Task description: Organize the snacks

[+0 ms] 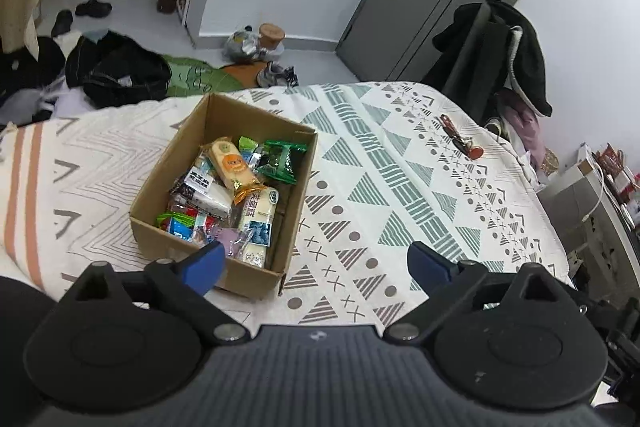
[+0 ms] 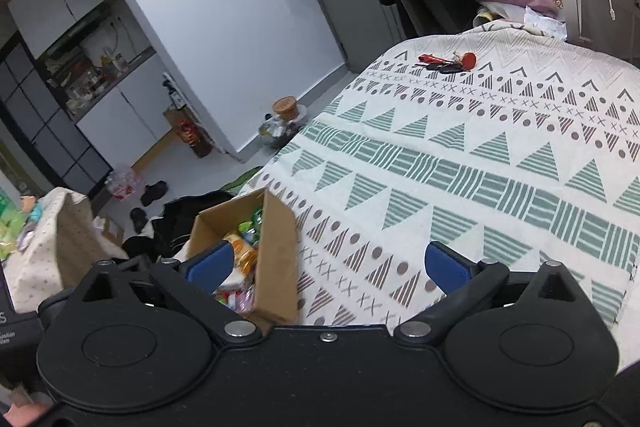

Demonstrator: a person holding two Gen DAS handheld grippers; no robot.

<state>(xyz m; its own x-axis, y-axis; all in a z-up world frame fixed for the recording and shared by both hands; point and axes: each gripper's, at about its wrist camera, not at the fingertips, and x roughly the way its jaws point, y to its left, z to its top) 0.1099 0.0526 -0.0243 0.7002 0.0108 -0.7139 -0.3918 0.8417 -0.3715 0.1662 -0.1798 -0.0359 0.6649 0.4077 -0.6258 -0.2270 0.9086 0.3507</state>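
The cardboard box (image 1: 224,195) is being kept ahead and to the left of the left gripper (image 1: 316,265), whose blue fingers (image 1: 206,265) are being held wide apart with nothing between them. The snack packets (image 1: 236,187) are being seen piled loosely inside the box, probably so that everything is gathered in one place on the patterned bedspread (image 1: 400,167); no packets are being seen loose on it. Further right and well ahead, a bunch of keys (image 1: 460,139) is lying clear of the work.

The right gripper (image 2: 328,265) is likewise being held spread and empty, with the box just beyond its left fingertip. From here only the box's side wall and a sliver of the packets are being shown; the full contents are being given by the left view alone. A kitchen nook, hidden from the left camera, is being shown far left.
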